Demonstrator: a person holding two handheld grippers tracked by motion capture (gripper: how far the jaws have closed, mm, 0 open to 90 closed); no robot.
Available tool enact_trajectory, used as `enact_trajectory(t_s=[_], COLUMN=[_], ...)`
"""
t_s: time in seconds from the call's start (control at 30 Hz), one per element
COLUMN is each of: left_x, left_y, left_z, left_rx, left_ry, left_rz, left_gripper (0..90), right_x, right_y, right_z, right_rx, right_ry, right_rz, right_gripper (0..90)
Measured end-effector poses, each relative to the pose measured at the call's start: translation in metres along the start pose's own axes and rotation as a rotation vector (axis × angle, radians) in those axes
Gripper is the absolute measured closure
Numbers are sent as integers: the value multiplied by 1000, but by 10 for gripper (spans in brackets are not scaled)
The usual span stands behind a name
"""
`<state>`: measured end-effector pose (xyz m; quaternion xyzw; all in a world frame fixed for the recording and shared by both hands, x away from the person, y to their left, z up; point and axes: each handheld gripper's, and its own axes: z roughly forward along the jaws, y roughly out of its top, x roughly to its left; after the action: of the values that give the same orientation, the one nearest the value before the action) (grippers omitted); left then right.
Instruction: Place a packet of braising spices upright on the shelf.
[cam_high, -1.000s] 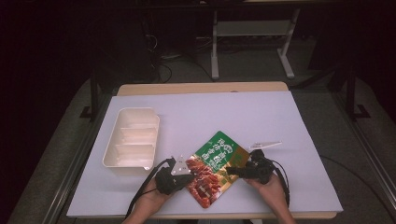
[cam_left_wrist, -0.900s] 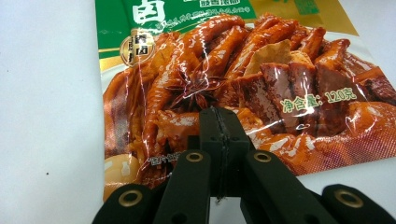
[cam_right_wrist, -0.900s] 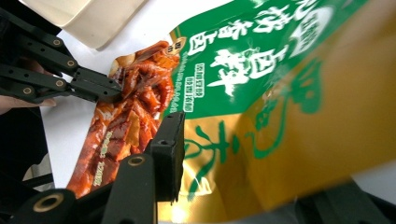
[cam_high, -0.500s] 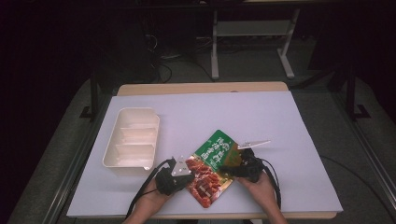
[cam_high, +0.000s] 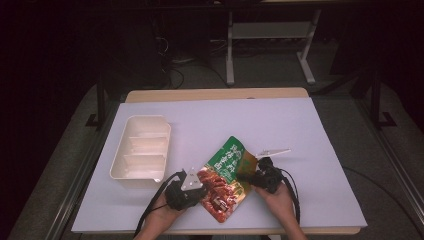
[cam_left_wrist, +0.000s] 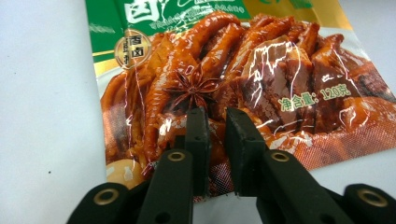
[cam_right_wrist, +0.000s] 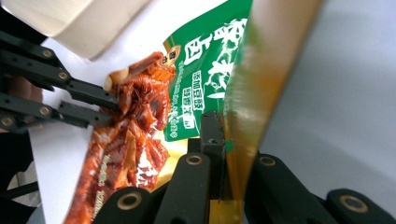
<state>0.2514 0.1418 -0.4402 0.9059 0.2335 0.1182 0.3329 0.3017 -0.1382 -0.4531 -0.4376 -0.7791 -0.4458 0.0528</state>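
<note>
A food pouch (cam_high: 227, 170), green at the top with a picture of red braised meat below, lies tilted at the table's front middle. My left gripper (cam_high: 200, 187) grips its lower left edge; in the left gripper view the jaws (cam_left_wrist: 219, 126) stand close together over the printed meat (cam_left_wrist: 233, 70). At the pouch's right side, my right gripper (cam_high: 245, 176) is shut on the golden edge, which rises edge-on between the jaws (cam_right_wrist: 224, 126). The right gripper view also has the left gripper (cam_right_wrist: 109, 109) pinching the red end of the pouch (cam_right_wrist: 205, 60).
A cream tray (cam_high: 142, 147) with several compartments stands to the left of the pouch, and its corner (cam_right_wrist: 70, 23) looms at the top of the right gripper view. A thin white strip (cam_high: 272, 151) lies on the white table cover (cam_high: 300, 125) just beyond the right gripper.
My right gripper has shifted a little left, in toward the pouch, and the pouch's right edge has lifted with it. The left gripper has kept its place.
</note>
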Motion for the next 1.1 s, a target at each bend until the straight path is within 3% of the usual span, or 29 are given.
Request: enact_trajectory(t_s=[0.5, 0.87, 1.1], left_x=[-5, -11, -13], left_y=[-7, -14, -17], left_z=[-21, -34, -39], left_rx=[-83, -121, -131], left_ry=[-29, -50, -64], left_rz=[-19, -30, -16], left_gripper=[736, 713, 691], right_x=[12, 28, 40], right_y=[22, 40, 51], right_z=[-20, -38, -44], right_rx=[-59, -85, -85], right_ry=[30, 16, 15], right_rz=[-50, -126, -180], right_gripper=[894, 895, 896])
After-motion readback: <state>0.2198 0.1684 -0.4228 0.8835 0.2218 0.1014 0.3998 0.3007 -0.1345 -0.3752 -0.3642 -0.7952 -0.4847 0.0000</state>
